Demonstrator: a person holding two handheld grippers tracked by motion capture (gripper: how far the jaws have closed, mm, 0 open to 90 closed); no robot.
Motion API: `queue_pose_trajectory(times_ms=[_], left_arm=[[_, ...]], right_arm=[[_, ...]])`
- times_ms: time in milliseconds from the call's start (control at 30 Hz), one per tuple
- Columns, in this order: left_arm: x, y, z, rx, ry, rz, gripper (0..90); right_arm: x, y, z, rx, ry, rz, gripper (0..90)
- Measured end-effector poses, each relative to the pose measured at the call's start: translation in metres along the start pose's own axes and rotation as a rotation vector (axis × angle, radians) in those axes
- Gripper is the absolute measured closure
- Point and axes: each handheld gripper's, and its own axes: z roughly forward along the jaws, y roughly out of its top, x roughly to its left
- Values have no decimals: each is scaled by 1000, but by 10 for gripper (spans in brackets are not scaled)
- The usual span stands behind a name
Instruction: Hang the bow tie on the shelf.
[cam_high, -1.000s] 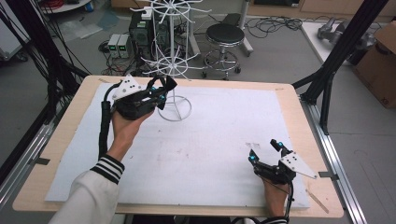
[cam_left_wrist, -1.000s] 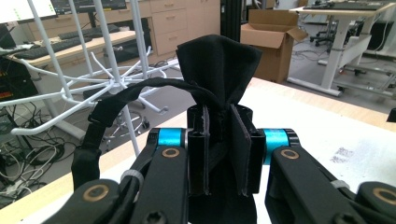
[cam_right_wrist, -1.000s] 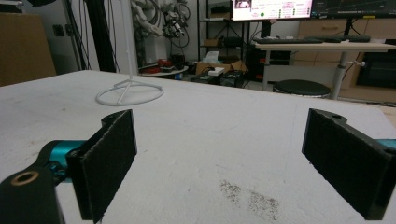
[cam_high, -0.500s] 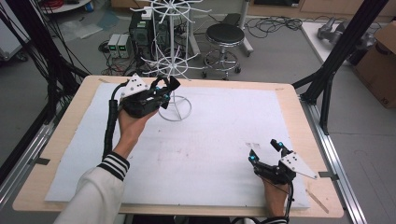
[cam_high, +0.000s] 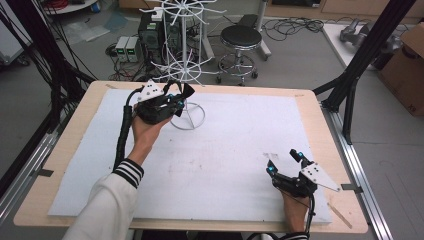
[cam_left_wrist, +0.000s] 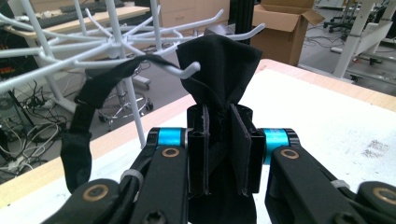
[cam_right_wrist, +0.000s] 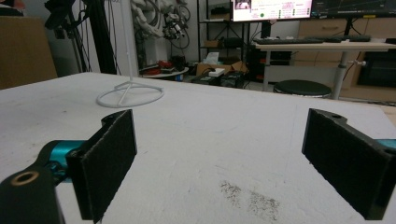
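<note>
The table (cam_high: 320, 107), covered with a white sheet, lay mostly bare, and the white wire hook rack (cam_high: 183, 60) stood on its ring base near the far edge, left of middle, presumably so its arms could be reached from the person's side. Close in front of the rack, on its near left side, the left gripper (cam_high: 176, 98) was raised off the sheet at the level of the lower hooks; its jaws were clamped on a black cloth item (cam_left_wrist: 219, 65), the fabric bunched upward between the pads. A black strap (cam_left_wrist: 81, 121) ran from that cloth over toward one white hook tip (cam_left_wrist: 192, 69), and I judged it was being held high to hang the strap there, though I could not tell whether it had caught. Well away from the rack, at the near right corner, the right gripper (cam_high: 285, 165) rested low with jaws spread wide and nothing between them, seemingly parked out of the way.
</note>
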Motion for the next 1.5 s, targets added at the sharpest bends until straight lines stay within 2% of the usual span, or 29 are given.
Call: queue_pose_trajectory(times_ms=[167, 267, 333, 433, 500, 567, 600, 633, 667, 733, 767, 800, 833, 867, 900, 933, 967, 1000, 1033, 1167, 1367, 1500], left_arm=[[1, -2, 3, 10, -5, -8, 773], [2, -3, 4, 6, -14, -32, 766], [5, -4, 4, 5, -34, -63, 755], [7, -4, 3, -1, -46, -73, 706], [8, -5, 3, -22, -78, -68, 602], [10, -5, 3, -35, -83, -68, 445], [13, -5, 2, -35, -109, -84, 263], [13, -5, 2, -35, -109, -84, 198], [15, -6, 1, -29, -132, -86, 119], [19, -8, -3, -8, -162, -113, 95], [20, -9, -6, -11, -174, -126, 95], [21, -14, -14, -33, -175, -127, 73], [21, -14, -14, -33, -175, -127, 71], [21, -20, -24, -56, -172, -94, 70], [21, -20, -24, -56, -172, -94, 70], [20, -25, -31, -66, -163, -71, 70], [20, -29, -37, -73, -167, -61, 70], [19, -39, -51, -87, -167, -57, 70], [19, -39, -51, -87, -167, -57, 70], [17, -63, -79, -109, -136, -25, 70], [17, -110, -120, -132, -94, -33, 70], [18, -139, -138, -169, -51, -49, 70]], right_arm=[[0, 0, 0, 0, -3, 15, 91], [-1, 0, 0, -7, -4, 9, 91], [-1, 0, -1, -5, -4, 13, 91], [-1, 0, -1, -8, -2, 18, 91], [-1, 0, -1, -8, -1, 18, 91], [-1, 0, -1, -8, -1, 19, 91], [-1, 0, -1, -8, -1, 19, 91], [-1, 0, -1, -8, -1, 19, 91], [-1, 0, -1, -8, -1, 18, 92], [-1, 0, -1, -8, -3, 19, 91], [-1, 0, -1, -8, -3, 19, 91], [-1, 0, -1, -8, -4, 18, 92], [-1, 0, -1, -8, -4, 18, 92], [-1, 0, -1, -7, -6, 18, 91], [-1, 0, -1, -7, -6, 18, 91], [-1, 0, -1, -6, -7, 14, 91], [-1, 0, -1, -6, -7, 14, 91], [0, 0, -1, -9, -7, 8, 92], [0, 0, -1, -9, -7, 8, 92], [0, 0, -1, -9, -4, 8, 91], [1, -1, -2, -18, -3, -5, 91], [1, -1, -2, -19, -2, -8, 91]])
